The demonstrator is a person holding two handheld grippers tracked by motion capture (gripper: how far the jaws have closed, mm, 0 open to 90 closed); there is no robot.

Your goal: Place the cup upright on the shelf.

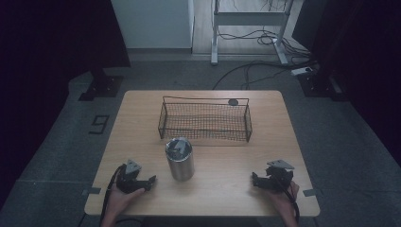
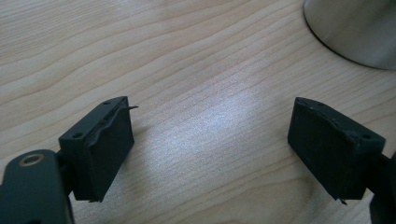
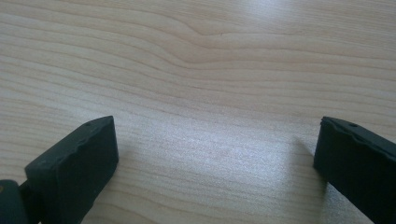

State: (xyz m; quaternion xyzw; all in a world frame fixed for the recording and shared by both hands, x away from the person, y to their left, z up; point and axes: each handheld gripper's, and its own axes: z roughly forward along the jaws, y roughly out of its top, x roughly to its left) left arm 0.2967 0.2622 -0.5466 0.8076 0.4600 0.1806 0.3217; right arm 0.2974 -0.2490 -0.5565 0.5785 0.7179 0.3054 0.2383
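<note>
A steel cup stands upright at the middle of the wooden table, with something dark and shiny inside it. My left gripper rests near the front edge, just left of the cup. Its jaws point toward the cup and stand apart. In the left gripper view the left gripper has only bare wood between its pads, and the cup's base shows at the top right. My right gripper lies at the front right. The right gripper is open over bare wood.
A black wire basket stands behind the cup, across the middle of the table. A small dark disc lies by the basket's back right corner. Cables and a desk frame are on the floor beyond the table.
</note>
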